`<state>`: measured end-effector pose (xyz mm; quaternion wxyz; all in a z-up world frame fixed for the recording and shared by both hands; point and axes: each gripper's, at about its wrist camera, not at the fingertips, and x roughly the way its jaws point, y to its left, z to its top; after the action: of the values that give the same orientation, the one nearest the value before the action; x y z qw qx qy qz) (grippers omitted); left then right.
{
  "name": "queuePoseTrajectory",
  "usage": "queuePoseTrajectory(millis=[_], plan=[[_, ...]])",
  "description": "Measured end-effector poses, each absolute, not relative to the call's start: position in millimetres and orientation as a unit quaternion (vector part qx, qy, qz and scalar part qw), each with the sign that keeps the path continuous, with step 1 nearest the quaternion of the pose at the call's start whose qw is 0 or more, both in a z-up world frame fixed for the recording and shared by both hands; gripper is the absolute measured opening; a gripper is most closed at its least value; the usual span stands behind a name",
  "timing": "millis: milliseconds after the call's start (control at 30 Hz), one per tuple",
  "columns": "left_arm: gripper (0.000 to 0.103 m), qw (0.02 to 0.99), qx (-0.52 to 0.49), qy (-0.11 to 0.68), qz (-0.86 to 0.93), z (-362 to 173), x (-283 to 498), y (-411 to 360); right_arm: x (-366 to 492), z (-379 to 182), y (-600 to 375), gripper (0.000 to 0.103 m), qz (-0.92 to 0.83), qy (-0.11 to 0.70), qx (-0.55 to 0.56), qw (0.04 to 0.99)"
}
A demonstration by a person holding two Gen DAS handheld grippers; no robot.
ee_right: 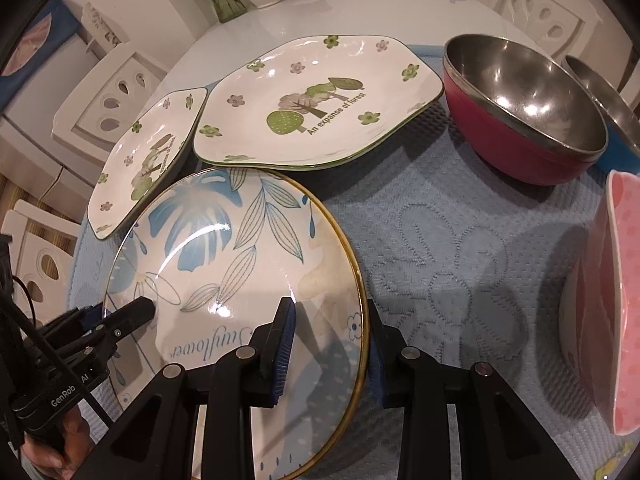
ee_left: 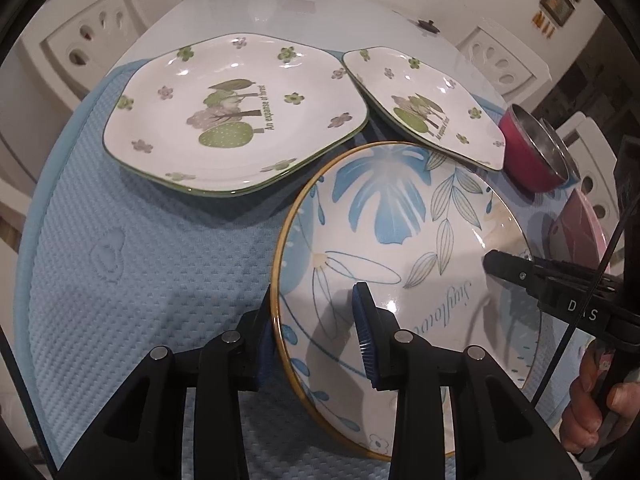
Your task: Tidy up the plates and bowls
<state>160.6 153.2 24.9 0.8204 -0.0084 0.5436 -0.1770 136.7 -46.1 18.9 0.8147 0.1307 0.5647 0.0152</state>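
The blue leaf plate (ee_left: 400, 248) is pinched at opposite gold rims by the left gripper (ee_left: 316, 340) and right gripper (ee_right: 332, 344), presumably for a balanced lift. It rests on the blue mat (ee_left: 140, 260), overlapped by a forest plate (ee_left: 432, 108), another forest plate (ee_left: 236, 116) beyond, red bowl (ee_right: 520, 120) aside

Between the tool's fingers, a gold-rimmed plate (ee_left: 400, 248) with blue leaves; beyond it, green-tree plates (ee_left: 236, 120), a red bowl (ee_right: 520, 132), blue mat (ee_left: 140, 260).
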Motion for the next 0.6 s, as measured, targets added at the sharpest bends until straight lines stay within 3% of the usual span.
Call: queuePoseTrajectory(millis=[600], plan=[[0.032,0.852,-0.01,0.504,-0.143,82.3,120.2,200.4,96.0,74.1,6.9,0.032,0.039,0.559,0.112,0.821]])
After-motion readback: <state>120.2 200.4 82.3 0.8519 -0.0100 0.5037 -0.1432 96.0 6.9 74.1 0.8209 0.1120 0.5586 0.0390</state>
